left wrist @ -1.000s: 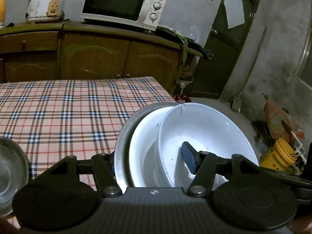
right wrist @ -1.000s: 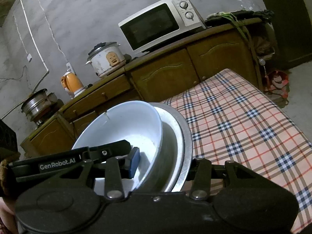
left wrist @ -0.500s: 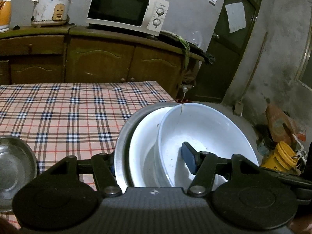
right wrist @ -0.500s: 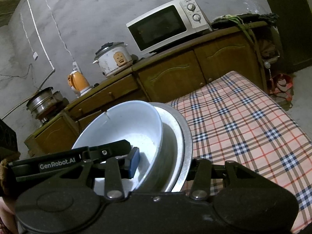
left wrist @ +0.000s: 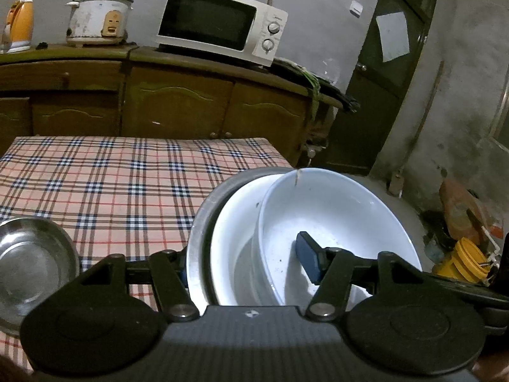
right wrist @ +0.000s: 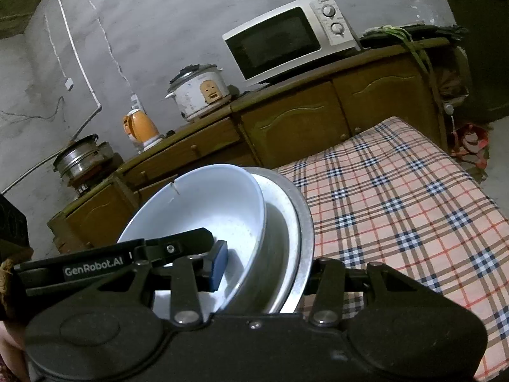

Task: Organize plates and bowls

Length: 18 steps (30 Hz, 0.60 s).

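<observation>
A nested stack is held in the air: a white bowl (left wrist: 337, 216) inside a white plate (left wrist: 232, 238) inside a steel dish (left wrist: 203, 222). My left gripper (left wrist: 245, 267) is shut on the stack's rims, one blue pad inside the white bowl, the other finger behind the steel dish. My right gripper (right wrist: 264, 264) is shut on the same stack, and the white bowl (right wrist: 206, 210) and steel dish (right wrist: 305, 222) show in the right wrist view. A separate steel bowl (left wrist: 31, 264) sits on the checked table (left wrist: 121, 178) at lower left.
A wooden cabinet (left wrist: 178, 102) stands behind the table with a microwave (left wrist: 219, 22), rice cooker (left wrist: 98, 16) and orange kettle (left wrist: 20, 25) on top. A dark door (left wrist: 391, 73) is at right. A yellow bucket (left wrist: 461, 261) sits on the floor.
Both grippers and the held stack have risen and tilted back: the table and cabinet sit lower in view, and the steel bowl on the table shows more at left.
</observation>
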Motion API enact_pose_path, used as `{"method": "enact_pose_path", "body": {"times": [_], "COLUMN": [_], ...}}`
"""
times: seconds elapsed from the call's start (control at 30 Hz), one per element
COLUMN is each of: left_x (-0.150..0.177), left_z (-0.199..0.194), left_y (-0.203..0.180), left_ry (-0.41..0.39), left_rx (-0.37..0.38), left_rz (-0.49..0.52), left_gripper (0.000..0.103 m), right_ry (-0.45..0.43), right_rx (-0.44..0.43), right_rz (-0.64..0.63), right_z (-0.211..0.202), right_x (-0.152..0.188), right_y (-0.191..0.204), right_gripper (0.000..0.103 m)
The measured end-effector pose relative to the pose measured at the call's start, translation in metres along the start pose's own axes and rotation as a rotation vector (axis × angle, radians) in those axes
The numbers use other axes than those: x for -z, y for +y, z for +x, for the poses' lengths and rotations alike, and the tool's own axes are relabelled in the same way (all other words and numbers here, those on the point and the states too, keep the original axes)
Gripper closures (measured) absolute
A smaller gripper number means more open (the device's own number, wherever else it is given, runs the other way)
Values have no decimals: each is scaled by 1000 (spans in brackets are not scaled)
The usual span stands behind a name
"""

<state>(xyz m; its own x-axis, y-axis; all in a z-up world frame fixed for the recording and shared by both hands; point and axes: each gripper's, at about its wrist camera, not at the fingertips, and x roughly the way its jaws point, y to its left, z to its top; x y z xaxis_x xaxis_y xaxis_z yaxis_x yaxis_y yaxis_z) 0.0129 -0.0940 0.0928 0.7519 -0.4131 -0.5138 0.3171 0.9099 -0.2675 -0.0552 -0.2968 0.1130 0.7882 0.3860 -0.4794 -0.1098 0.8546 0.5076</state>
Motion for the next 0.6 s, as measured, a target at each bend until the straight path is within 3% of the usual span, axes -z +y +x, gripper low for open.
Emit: {"method": "enact_pose_path", "body": {"times": [0.6], "left_x": [5], "left_z": [-14], "left_y": [8], "left_ry": [-12], "left_rx": [-33], "left_rz": [-24], "left_gripper": [42], "right_ry": [18], "right_rx": [-32], "right_rz": [-22], "right_z": [5], "right_x": [6], "right_y": [16], "right_gripper": [49]}}
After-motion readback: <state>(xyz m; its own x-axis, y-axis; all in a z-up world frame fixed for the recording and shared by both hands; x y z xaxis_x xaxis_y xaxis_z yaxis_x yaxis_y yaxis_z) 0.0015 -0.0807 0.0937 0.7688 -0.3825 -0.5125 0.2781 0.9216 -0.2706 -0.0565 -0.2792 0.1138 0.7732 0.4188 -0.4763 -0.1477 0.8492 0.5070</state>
